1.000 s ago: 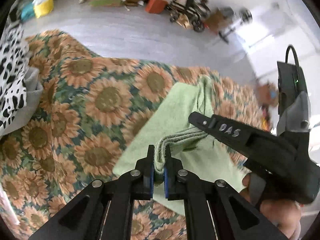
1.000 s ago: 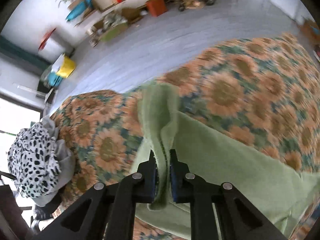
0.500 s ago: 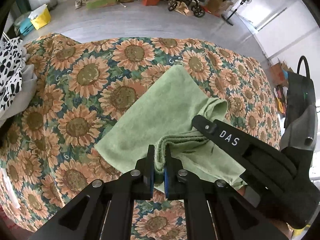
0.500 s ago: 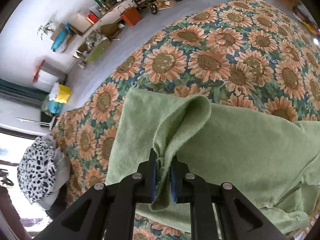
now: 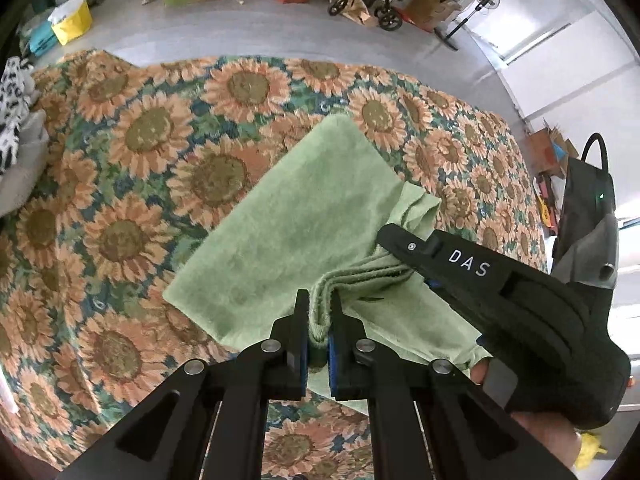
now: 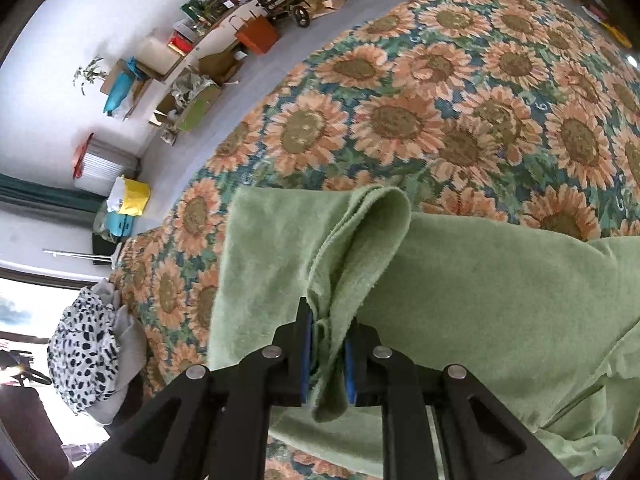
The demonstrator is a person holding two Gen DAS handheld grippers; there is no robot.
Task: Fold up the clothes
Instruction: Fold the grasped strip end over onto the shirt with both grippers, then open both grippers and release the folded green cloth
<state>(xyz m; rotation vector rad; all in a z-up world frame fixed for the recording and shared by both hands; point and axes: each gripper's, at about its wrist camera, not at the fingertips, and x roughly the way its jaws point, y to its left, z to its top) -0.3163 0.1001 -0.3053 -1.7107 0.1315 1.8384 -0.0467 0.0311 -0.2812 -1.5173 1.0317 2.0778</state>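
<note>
- Fold under way: green cloth doubled over on sunflower bedspread; corners not yet released
- left gripper pinches its edge; right gripper, jaws just loosening, has cloth between them
- spotted garment waits unfolded

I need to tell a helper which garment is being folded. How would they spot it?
Look at the big sunflower-print bedspread. Near its middle lies a plain light green fleecy garment, partly folded. It is the only solid-coloured cloth there, unlike the black-and-white spotted fabric heaped at the bed's edge.
</note>
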